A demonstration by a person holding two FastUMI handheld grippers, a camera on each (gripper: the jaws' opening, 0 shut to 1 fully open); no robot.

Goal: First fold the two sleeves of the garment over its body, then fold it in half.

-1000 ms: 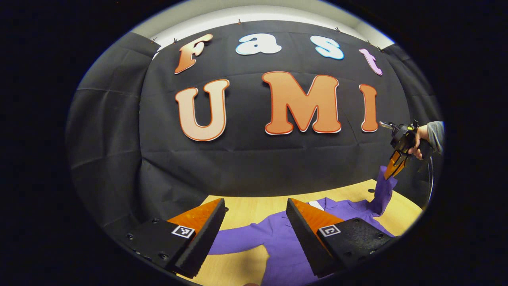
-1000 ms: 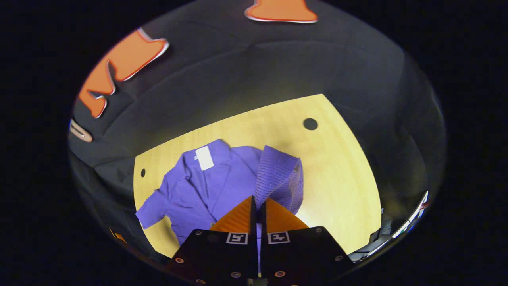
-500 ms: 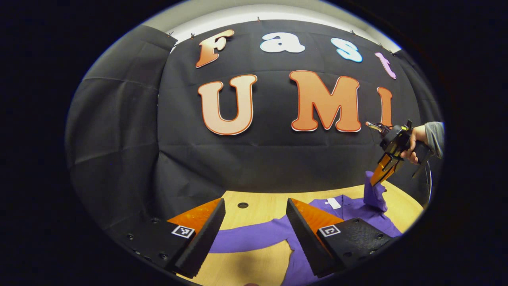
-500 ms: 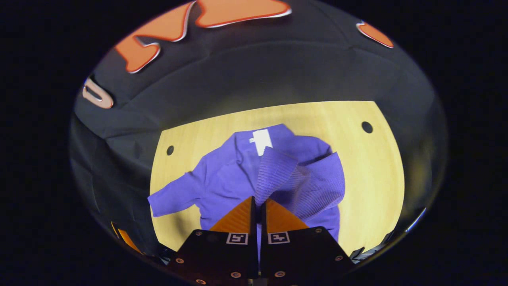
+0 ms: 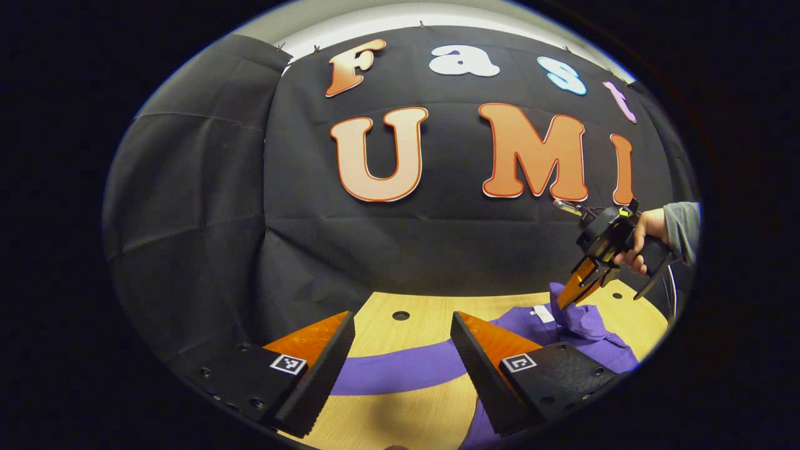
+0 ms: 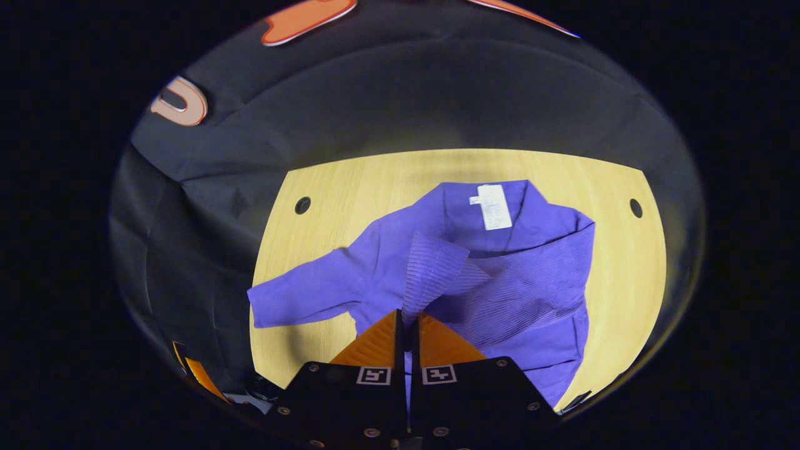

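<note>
A purple long-sleeved garment point(image 6: 531, 312) lies flat on the wooden table point(image 6: 350, 187), collar and white tag point(image 6: 494, 206) at the far side. My right gripper point(image 6: 407, 312) is shut on the cuff of one ribbed sleeve point(image 6: 437, 275), holding it lifted over the garment's body. The other sleeve point(image 6: 300, 297) stretches out flat to the left. In the left gripper view, my left gripper point(image 5: 400, 337) hovers open above that flat sleeve point(image 5: 400, 369), nothing between its fingers. Farther right there, a hand holds the right gripper point(image 5: 572, 294) with the purple cuff pinched in it.
The table has small round holes point(image 6: 302, 205) near its far corners point(image 6: 635, 207). Black cloth walls stand close behind the table and at its left. Bare wood point(image 5: 400, 412) lies below the outstretched sleeve.
The right gripper carried the pinched sleeve from the table's right side inward and lower, across the garment's body. The left gripper's view shifted leftward; it stayed open.
</note>
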